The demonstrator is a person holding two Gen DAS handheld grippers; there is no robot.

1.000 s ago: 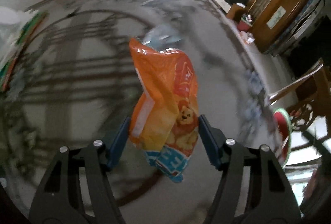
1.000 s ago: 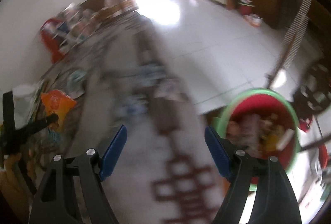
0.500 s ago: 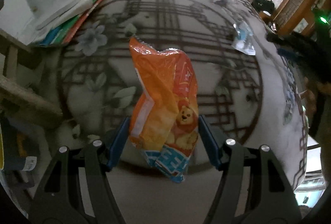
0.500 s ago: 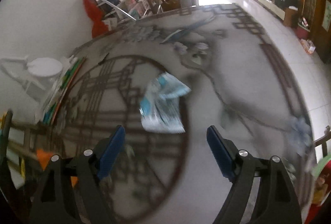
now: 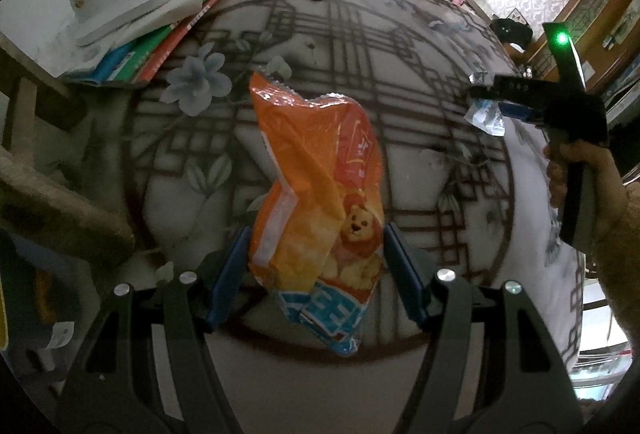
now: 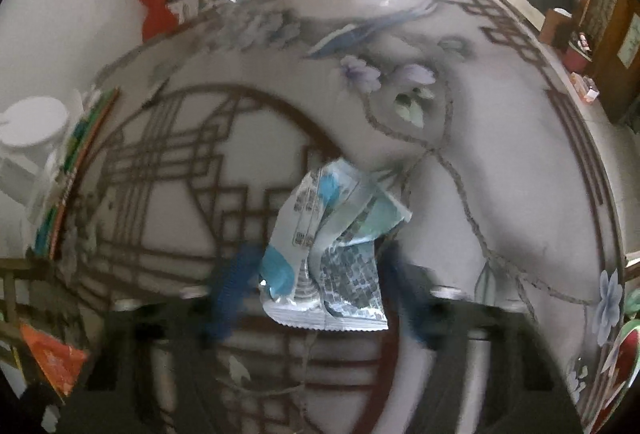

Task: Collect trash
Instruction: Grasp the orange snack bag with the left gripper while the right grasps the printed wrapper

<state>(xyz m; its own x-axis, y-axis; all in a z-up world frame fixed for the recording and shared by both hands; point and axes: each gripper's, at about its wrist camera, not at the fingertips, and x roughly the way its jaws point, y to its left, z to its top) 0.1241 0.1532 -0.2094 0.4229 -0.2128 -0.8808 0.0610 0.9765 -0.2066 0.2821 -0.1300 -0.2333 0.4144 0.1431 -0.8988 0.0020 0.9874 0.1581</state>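
Left gripper [image 5: 316,270]: blue fingers clamped on the lower part of an orange snack bag [image 5: 320,185], held above the round patterned table [image 5: 420,101]; bag shows a cartoon lion and a blue-white band of lettering, too crumpled to read. Right gripper [image 6: 316,290]: blurred, fingers either side of a blue-and-white wrapper [image 6: 332,246] lying near the table's middle, grip uncertain; print on the wrapper illegible. Stacked books [image 5: 160,37] under a white object at the table's far-left edge.
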